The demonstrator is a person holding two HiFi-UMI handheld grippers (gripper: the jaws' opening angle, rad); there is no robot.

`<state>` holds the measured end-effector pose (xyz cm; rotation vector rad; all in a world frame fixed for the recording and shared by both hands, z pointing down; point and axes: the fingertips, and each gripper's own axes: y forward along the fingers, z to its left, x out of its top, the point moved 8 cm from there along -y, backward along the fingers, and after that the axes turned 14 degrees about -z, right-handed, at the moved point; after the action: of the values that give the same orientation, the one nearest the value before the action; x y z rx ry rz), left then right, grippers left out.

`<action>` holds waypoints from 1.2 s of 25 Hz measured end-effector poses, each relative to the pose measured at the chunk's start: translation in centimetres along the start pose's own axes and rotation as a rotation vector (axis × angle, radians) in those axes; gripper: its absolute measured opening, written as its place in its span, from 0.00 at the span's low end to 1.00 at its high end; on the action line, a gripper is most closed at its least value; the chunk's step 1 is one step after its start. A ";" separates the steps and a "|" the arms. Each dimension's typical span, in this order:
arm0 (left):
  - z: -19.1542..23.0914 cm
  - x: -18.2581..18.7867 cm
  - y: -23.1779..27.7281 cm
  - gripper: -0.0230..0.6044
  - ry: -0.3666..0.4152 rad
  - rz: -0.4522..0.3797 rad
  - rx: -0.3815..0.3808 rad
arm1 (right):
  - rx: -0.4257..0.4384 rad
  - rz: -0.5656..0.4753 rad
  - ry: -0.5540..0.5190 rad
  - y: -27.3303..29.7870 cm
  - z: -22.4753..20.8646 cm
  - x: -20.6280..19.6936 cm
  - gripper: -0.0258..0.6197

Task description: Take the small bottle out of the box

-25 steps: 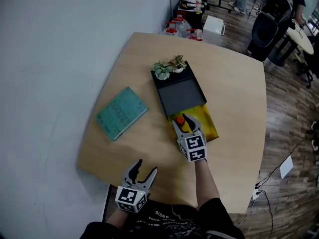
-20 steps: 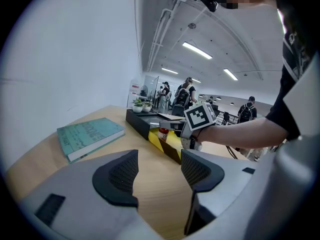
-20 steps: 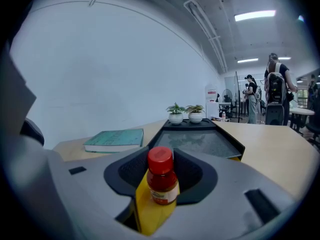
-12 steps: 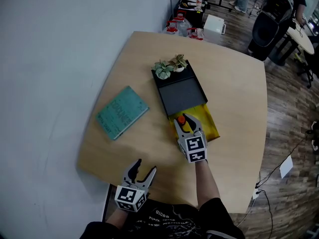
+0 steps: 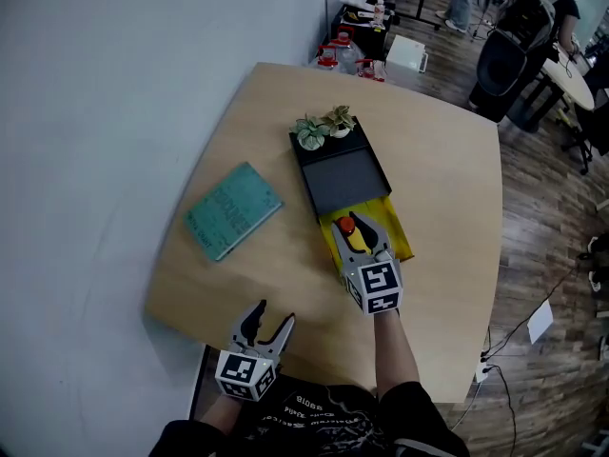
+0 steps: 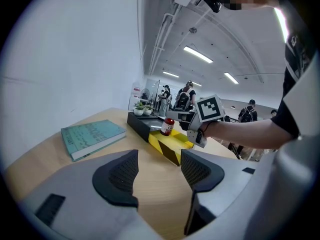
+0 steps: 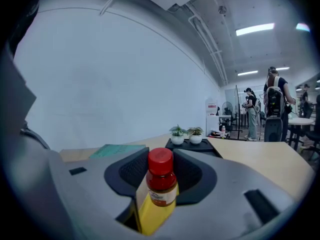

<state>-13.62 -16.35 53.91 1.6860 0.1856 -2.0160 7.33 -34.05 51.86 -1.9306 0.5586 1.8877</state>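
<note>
A small bottle point(image 7: 161, 181) with a red cap and white label stands upright between the jaws of my right gripper point(image 7: 161, 204), which is shut on it. From the head view, the bottle point(image 5: 347, 227) and right gripper point(image 5: 355, 230) are over the open yellow box point(image 5: 400, 243), beside the black lid point(image 5: 343, 181). In the left gripper view the bottle point(image 6: 167, 126) shows at about the height of the yellow box point(image 6: 172, 146) rim. My left gripper point(image 5: 265, 320) hovers open and empty by the table's near edge.
A teal book point(image 5: 228, 209) lies on the table to the left of the box. Two small potted plants point(image 5: 324, 127) sit at the far end of the black lid. Chairs, tables and people stand beyond the round table point(image 5: 447, 188).
My right gripper's jaws have closed in on the bottle over the yellow box. The left gripper has stayed near the table edge.
</note>
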 end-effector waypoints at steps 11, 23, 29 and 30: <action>-2.2 0.7 -2.4 0.47 0.001 -0.090 -0.009 | 0.040 -0.066 -0.080 -5.0 2.4 6.2 0.28; -6.0 0.3 -4.3 0.47 -0.034 -0.138 -0.078 | 0.053 -0.056 -0.099 -12.4 5.0 8.6 0.28; -7.0 0.3 -4.1 0.47 -0.041 -0.168 -0.109 | 0.018 -0.034 -0.095 -16.0 5.7 7.9 0.28; -7.1 0.3 -4.1 0.47 -0.041 -0.172 -0.112 | 0.009 -0.035 -0.092 -16.6 5.9 7.8 0.28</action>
<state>-9.29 -9.97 51.17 1.6051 0.4344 -2.1191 11.28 -17.05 43.81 -1.8252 0.5014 1.9377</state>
